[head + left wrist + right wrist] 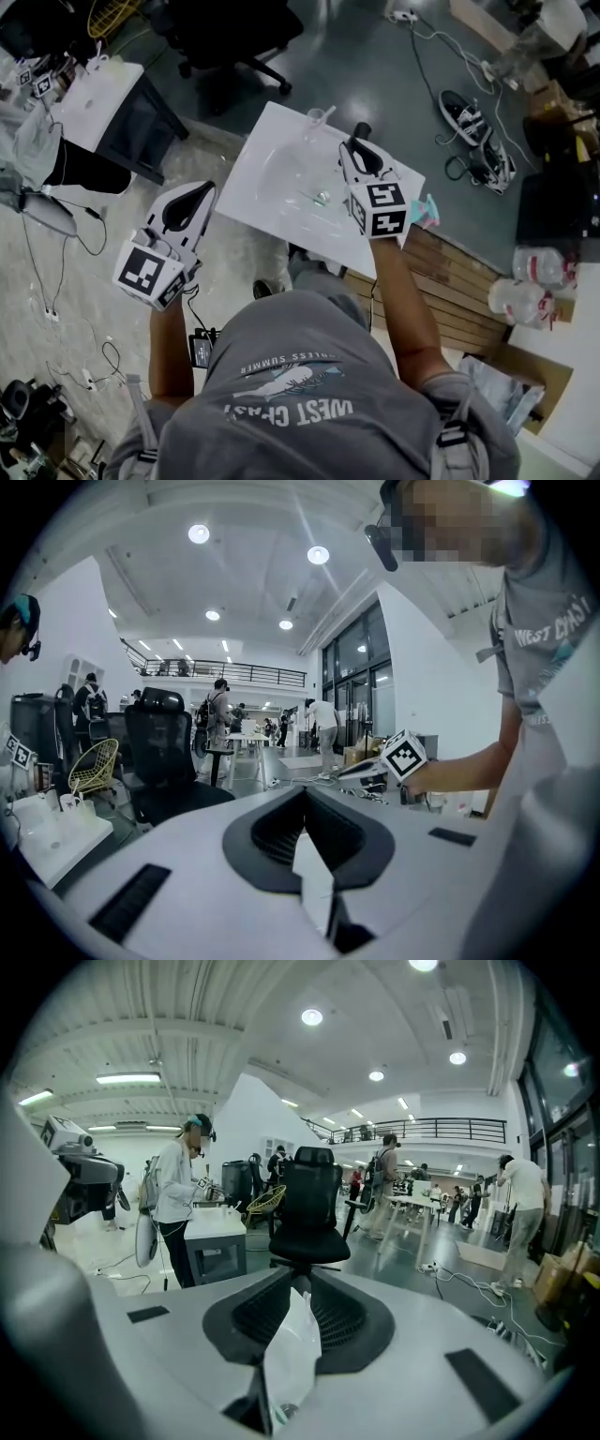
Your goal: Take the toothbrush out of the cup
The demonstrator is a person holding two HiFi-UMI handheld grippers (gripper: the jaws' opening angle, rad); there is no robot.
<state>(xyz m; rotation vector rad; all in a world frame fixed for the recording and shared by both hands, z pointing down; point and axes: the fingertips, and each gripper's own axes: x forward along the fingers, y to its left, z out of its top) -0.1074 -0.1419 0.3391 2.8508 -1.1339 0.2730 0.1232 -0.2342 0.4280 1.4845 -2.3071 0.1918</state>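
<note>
While the person stands at the near edge of the white tabletop (pixel 272 155), both bare forearms bend forward from the elbows, a gripper in each hand.

Furthest left, the left gripper (pixel 202 192) hangs off the tabletop's left side, over the floor. It is aimed forward and slightly to the right. Its own view looks out level across the room, so it is held about flat. The fingers (pixel 272 827) are drawn together at the tips, with nothing caught there. A pale wedge (pixel 315 878) shows low down between them; I cannot tell what it is.

Toward the middle, a clear cup (pixel 319 119) stands near the tabletop's far edge. A thin pale stem in it looks like the toothbrush (pixel 315 113), though it is too faint to be sure. The cup is just left of the right gripper's tips and apart from them.

The right gripper (pixel 360 137) reaches farther out on a straighter arm, over the right part of the tabletop and pointing away from the body. Its marker cube (pixel 380 208) sits above the near right edge. Its view is level too and faces an office chair (pixel 309 1208). These fingers (pixel 253 1312) are narrowed to a slit. A half-clear pale strip (pixel 289 1354) stands low between them, and I cannot tell what that is either.

At the far right, a teal and pink thing (pixel 427 212) peeks out from behind the cube at the tabletop's edge, too hidden to name.
</note>
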